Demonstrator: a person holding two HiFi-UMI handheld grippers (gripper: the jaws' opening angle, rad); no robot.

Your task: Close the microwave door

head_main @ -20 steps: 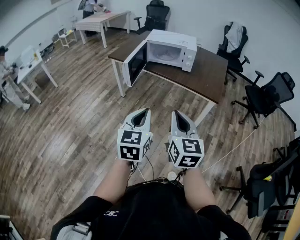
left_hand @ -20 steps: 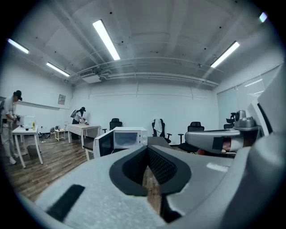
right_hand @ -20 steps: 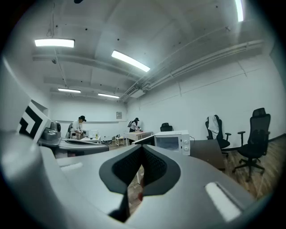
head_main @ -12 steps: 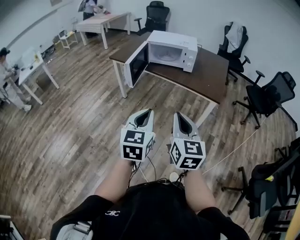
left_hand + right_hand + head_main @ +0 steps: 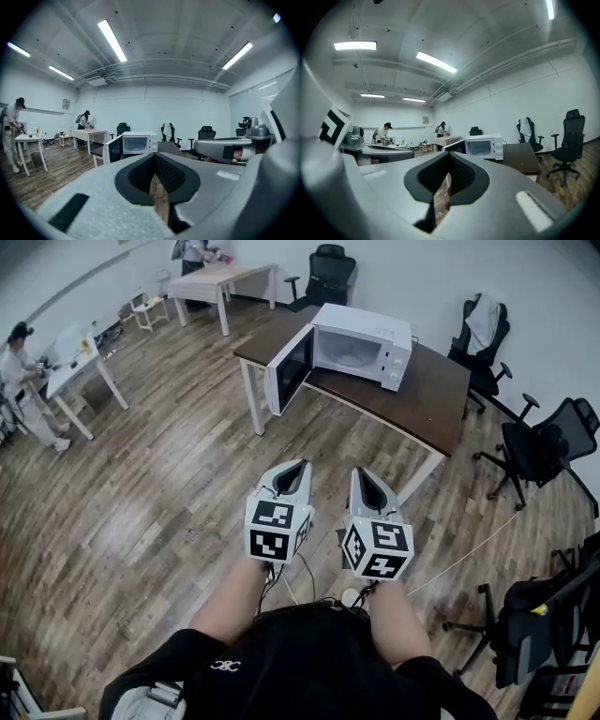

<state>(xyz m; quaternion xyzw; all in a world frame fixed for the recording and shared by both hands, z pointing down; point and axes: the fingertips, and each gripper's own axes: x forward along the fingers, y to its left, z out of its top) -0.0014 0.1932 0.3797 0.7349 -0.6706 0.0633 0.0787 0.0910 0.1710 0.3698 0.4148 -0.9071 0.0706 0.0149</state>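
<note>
Jaws closed on nothing, the left gripper (image 5: 296,465) and right gripper (image 5: 357,473) hang side by side well short of the table (image 5: 433,397), where the microwave (image 5: 364,341) sits, its door (image 5: 289,371) swung wide, so the closing is not yet begun.

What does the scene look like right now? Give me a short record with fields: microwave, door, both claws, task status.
microwave: white microwave at the left end of the brown table, across the room
door: microwave door swung open to the left
left claw: left claw shut, empty, well short of the door
right claw: right claw shut, empty, beside the left one
surroundings: office chair right of the table
task status: door not yet closed
</note>
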